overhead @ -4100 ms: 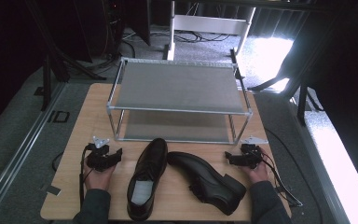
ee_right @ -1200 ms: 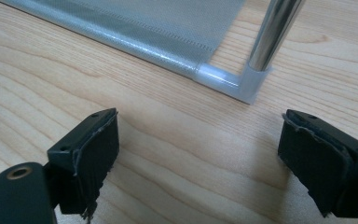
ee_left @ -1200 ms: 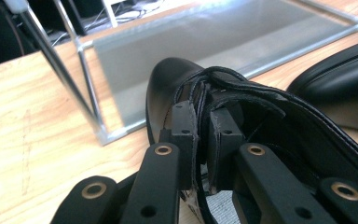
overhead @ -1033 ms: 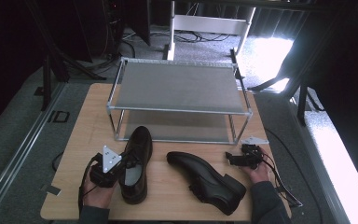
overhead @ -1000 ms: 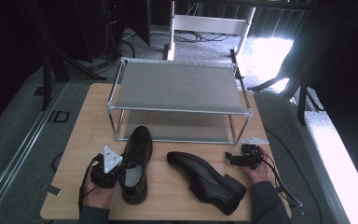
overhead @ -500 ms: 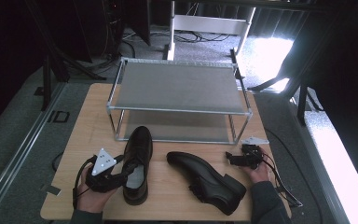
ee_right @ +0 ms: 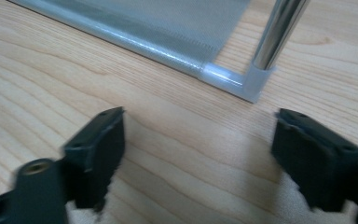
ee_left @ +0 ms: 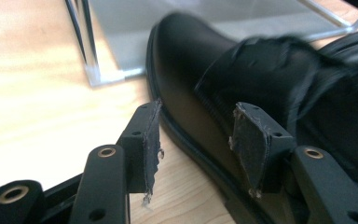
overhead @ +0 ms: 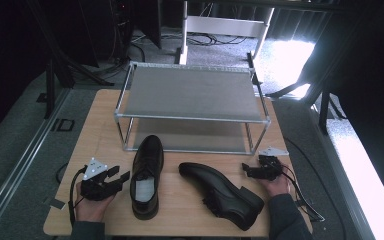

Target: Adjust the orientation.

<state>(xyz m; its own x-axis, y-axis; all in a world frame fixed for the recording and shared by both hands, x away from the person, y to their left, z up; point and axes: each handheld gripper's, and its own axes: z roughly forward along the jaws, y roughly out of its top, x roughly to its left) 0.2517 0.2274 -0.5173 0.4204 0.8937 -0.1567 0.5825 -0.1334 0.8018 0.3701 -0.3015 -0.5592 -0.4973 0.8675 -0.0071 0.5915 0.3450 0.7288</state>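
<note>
On the worktop (overhead: 100, 145), the left shoe (overhead: 146, 175) lies just right of the left gripper (overhead: 122, 177), toe toward the rack (overhead: 190, 95). Its jaws are apart beside the shoe's side. The right gripper (overhead: 246, 171) rests open, farther off.

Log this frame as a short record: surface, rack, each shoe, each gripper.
surface: wooden table
rack: two-shelf metal rack at the far side, both shelves bare
left shoe: upright, toe toward the rack
right shoe: lying angled, heel toward the person
left gripper: open, beside the left shoe, jaws apart from it
right gripper: open, over bare wood near the rack's corner post
</note>
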